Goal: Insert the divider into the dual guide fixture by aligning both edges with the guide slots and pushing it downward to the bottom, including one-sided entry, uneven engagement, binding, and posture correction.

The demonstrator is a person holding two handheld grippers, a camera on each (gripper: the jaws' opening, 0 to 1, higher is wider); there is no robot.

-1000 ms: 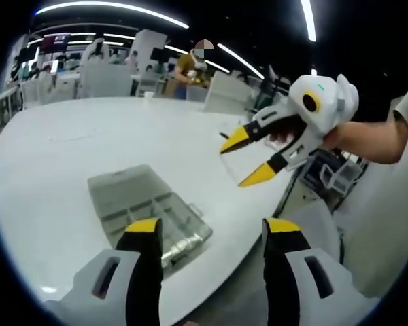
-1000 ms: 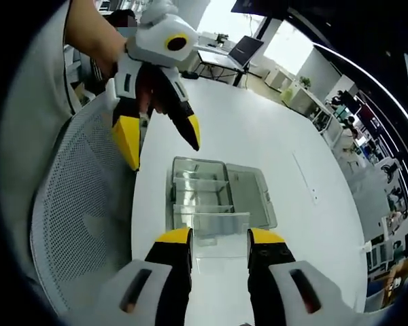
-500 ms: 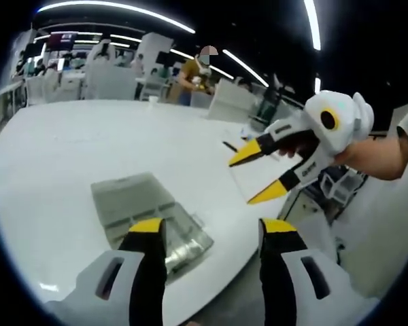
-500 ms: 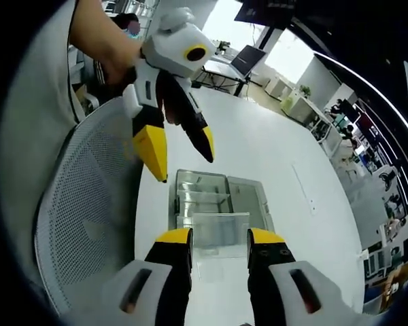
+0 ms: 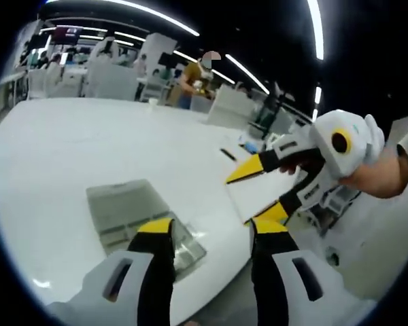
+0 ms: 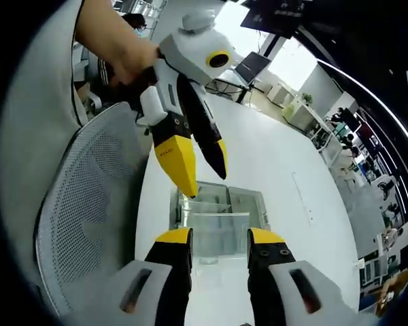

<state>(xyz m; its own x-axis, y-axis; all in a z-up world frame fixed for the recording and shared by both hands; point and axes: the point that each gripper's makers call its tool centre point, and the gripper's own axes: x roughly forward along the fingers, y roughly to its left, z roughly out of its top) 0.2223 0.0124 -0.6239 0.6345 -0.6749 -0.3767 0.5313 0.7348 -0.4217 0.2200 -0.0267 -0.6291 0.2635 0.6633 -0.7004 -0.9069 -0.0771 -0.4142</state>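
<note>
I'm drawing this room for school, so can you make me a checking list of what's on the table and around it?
Surface: white table, mostly bare.
Job's things: clear compartment box near the table edge, lid open; clear divider held above it, not yet in.
Clutter: small dark item on the table, too small to tell.
Grippers: right claw shut on the divider; left claw open, holding nothing, close over the box.
Cables: nothing seen.
Surroundings: white mesh chair beside the table; a person's hand on the left tool; desks, a laptop and people further back.
</note>
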